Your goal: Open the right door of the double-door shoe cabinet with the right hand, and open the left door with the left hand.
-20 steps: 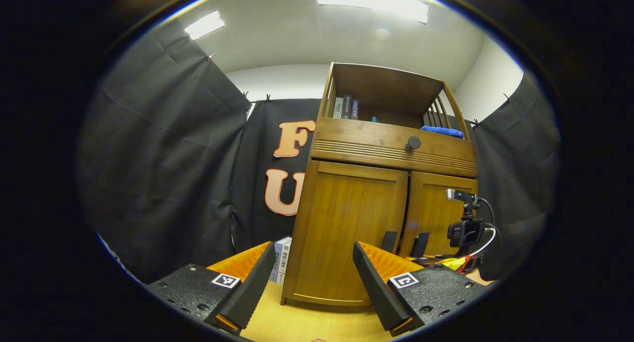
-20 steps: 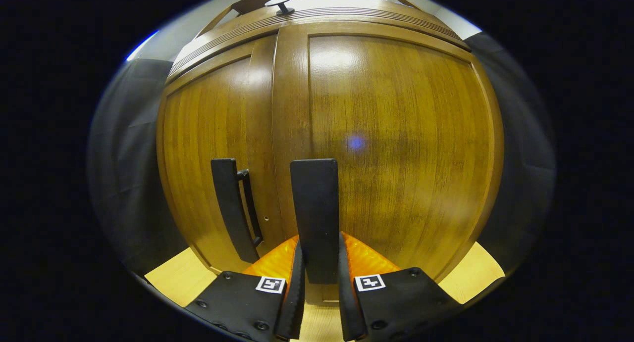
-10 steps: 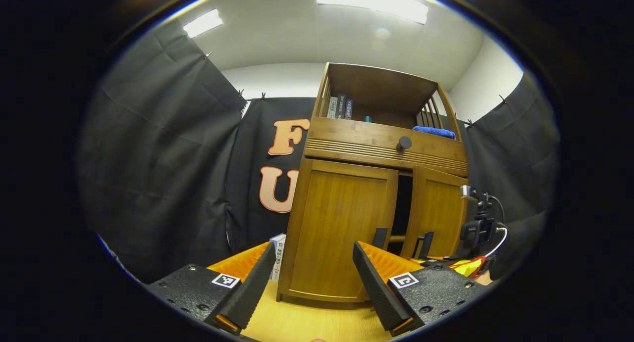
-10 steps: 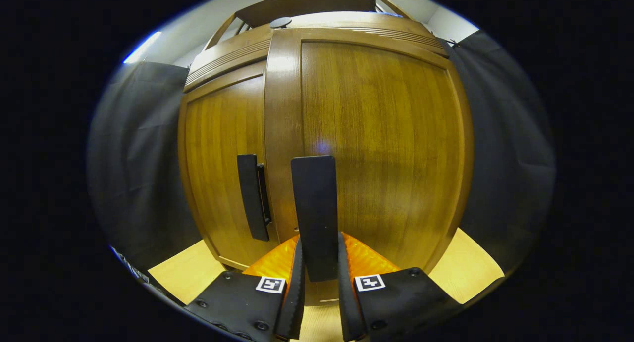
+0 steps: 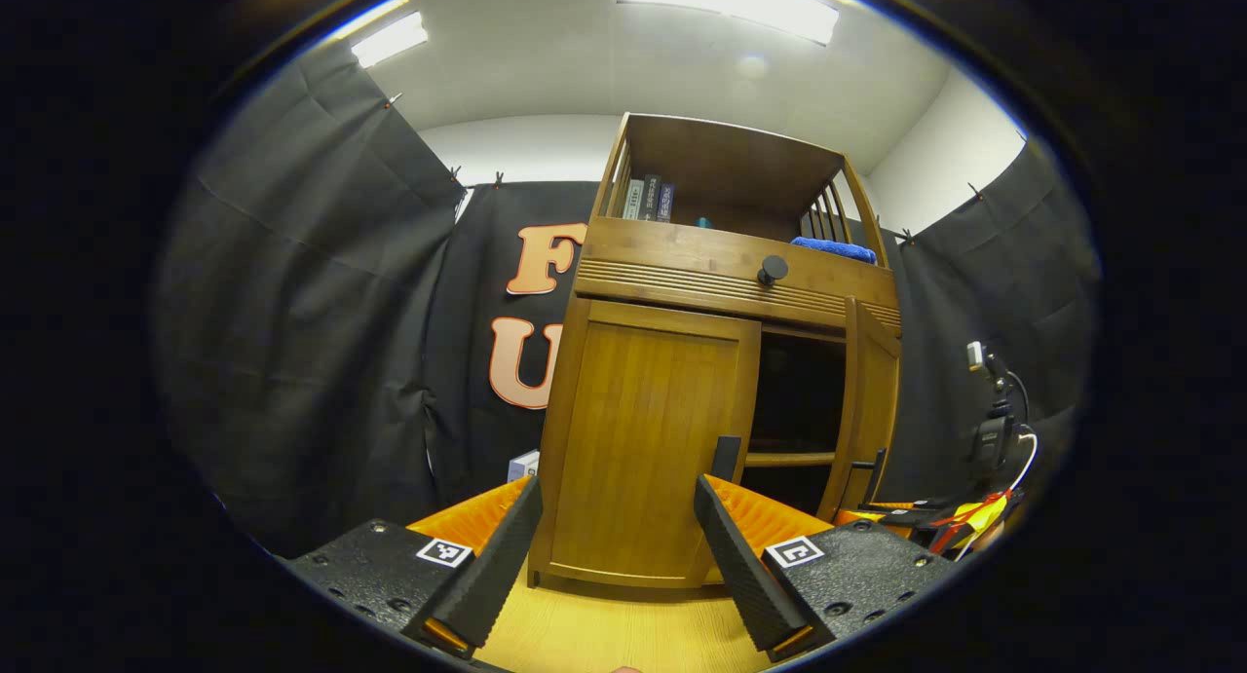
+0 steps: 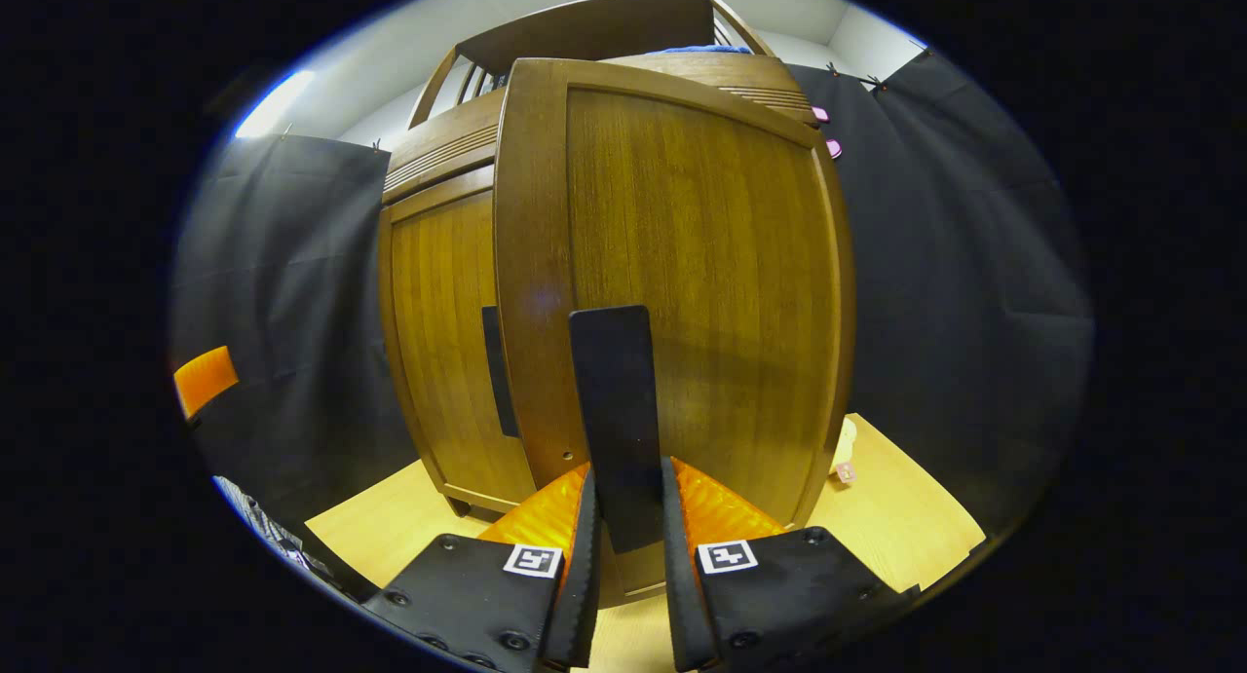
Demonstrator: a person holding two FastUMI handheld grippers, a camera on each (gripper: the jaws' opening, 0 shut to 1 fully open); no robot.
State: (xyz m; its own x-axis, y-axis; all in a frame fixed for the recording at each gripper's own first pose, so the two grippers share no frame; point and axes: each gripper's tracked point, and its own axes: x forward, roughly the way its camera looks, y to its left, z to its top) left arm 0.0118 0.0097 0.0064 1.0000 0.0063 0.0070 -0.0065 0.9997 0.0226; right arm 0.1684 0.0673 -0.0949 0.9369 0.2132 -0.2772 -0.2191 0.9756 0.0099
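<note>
One door at a time: my right gripper (image 6: 626,556) jaws clamp the right door's handle (image 6: 614,420), door (image 5: 870,410) half open (pull along its arc), while my left gripper (image 5: 616,556), jaws wide, faces the closed left door (image 5: 648,449).

Left gripper (image 5: 616,483): two wedge-shaped fingers with fine-toothed inner faces, ribbed backing behind each. Textured, grainy mount blocks at the base, each with a square black-and-white marker (image 5: 445,552) on top and round-head screws (image 5: 826,608) along the near edge. Right gripper (image 6: 628,468): same build, same square markers, same screws, toothed finger edges. Seen from the left gripper view, far right: small black camera (image 5: 992,439) on a thin upright post, white cable (image 5: 1023,464) looping down from it, yellow and red parts below.
</note>
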